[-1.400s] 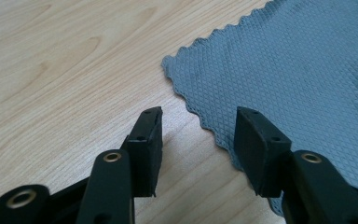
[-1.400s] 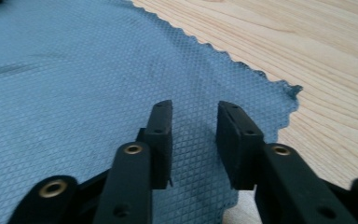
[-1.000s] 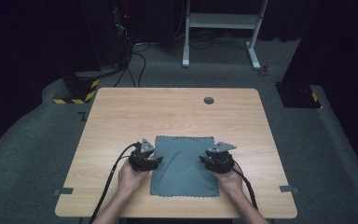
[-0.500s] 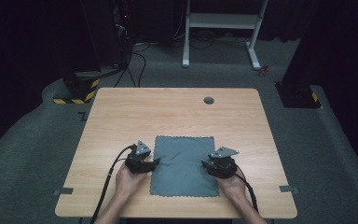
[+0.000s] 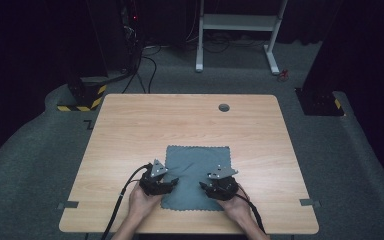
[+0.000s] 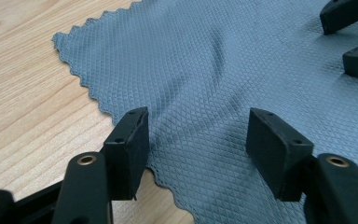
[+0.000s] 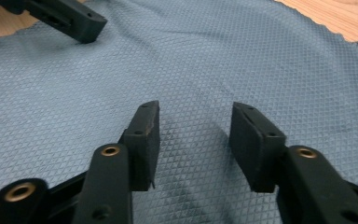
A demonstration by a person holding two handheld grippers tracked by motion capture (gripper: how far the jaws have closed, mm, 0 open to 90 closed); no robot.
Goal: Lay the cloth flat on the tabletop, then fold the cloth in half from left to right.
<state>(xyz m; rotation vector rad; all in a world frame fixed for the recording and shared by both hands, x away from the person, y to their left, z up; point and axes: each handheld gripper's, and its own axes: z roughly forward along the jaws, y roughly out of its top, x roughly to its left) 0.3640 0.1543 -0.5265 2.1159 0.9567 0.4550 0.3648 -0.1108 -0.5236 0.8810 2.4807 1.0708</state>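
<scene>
**Cloth Position Relative to Both Grippers**

The grey cloth (image 5: 196,175) lies flat on the near half of the wooden table (image 5: 130,130), roughly centred left to right, its slightly longer axis running near to far. Both grippers sit over its near portion.

The left gripper (image 5: 172,181) is at the cloth's near-left edge. In the left gripper view its left pad (image 6: 133,140) is at the scalloped hem and the other jaw is over the fabric, so the edge passes between the jaws. The jaws have just been opening; the pads do not appear to press the fabric, so the grip is released.

The right gripper (image 5: 203,186) stands further in, over the cloth's near-right area. Its jaws have just been opening as well and stand apart, with fabric beneath the gap and nothing pinched.

Judgement: the left gripper is nearer an edge and better placed for any pickup; the right gripper would need to shift right to reach a hem.
</scene>
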